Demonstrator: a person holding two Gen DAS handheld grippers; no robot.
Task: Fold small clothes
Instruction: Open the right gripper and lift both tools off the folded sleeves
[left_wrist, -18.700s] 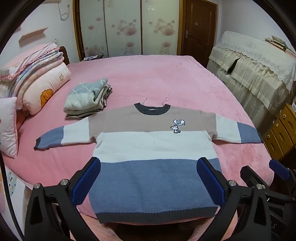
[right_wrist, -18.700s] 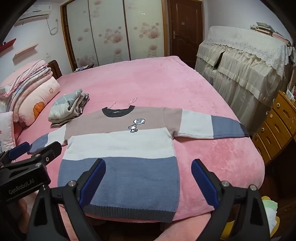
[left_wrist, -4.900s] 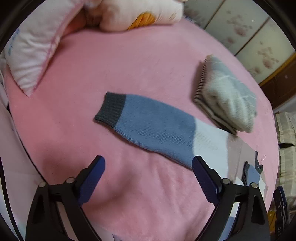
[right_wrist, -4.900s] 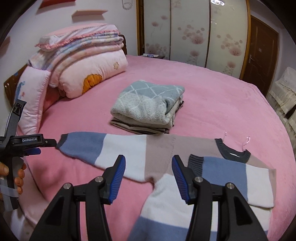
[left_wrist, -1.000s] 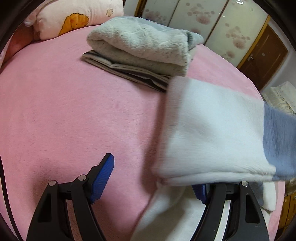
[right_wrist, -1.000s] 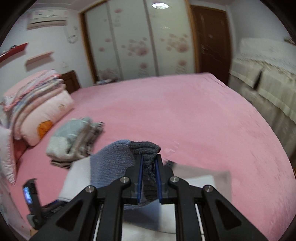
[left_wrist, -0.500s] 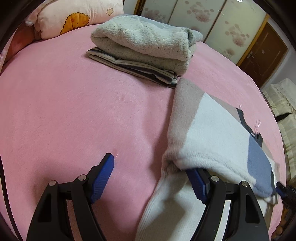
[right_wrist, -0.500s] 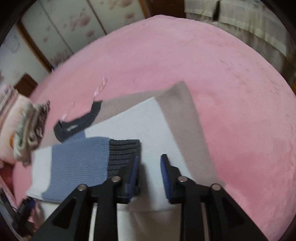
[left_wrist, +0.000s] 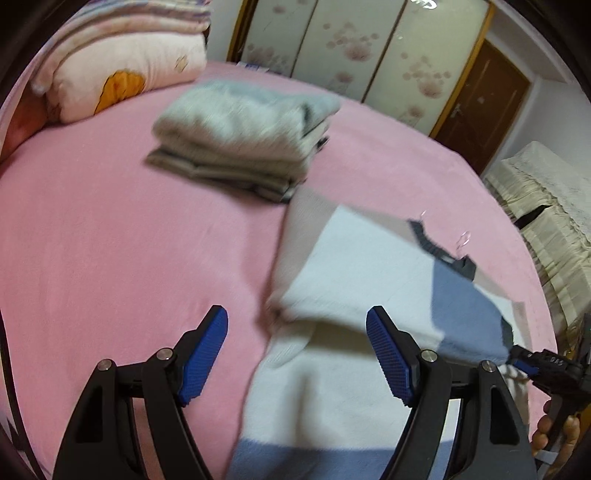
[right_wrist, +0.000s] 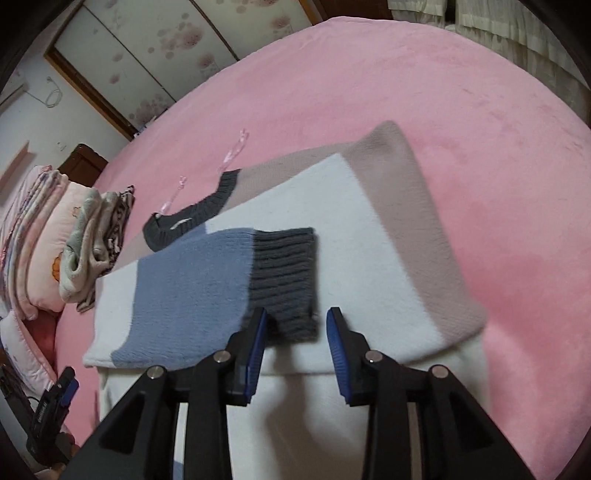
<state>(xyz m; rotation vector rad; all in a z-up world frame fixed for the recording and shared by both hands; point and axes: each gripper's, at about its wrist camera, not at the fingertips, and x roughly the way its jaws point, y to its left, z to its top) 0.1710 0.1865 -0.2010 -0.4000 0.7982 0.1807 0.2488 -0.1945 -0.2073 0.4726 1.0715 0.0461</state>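
Released since half a second ago: right claw (right_wrist: 295, 325) now spread wider, jaws apart and holding nothing, the dark ribbed cuff (right_wrist: 284, 280) lying flat just ahead of its blue pads. A second ago that cuff was pinched between the pads and lifted; now it rests on the sweater (right_wrist: 351, 258)

Left claw (left_wrist: 297, 354) wide open, empty. Its right pad, tucked under the folded sleeve half a second ago, is now clear of the cloth and hovers over the white band; left pad over bare pink bed (left_wrist: 110, 240)

Sweater lies on the bed, both sleeves (right_wrist: 184, 295) folded across the chest, the left one on top: white, blue, then dark cuff. Beige shoulder band at the right edge in the right wrist view. Dark collar (right_wrist: 199, 210) just beyond the sleeve, two thin pink hanger loops past it

Farther: folded pile of grey and striped clothes (left_wrist: 243, 136), just beside the sweater's beige shoulder corner; whether touching, cannot tell, the left view is motion-blurred. Beyond, stacked pillows and quilts (left_wrist: 122, 62), then floral wardrobe doors (left_wrist: 354, 51) and a brown door
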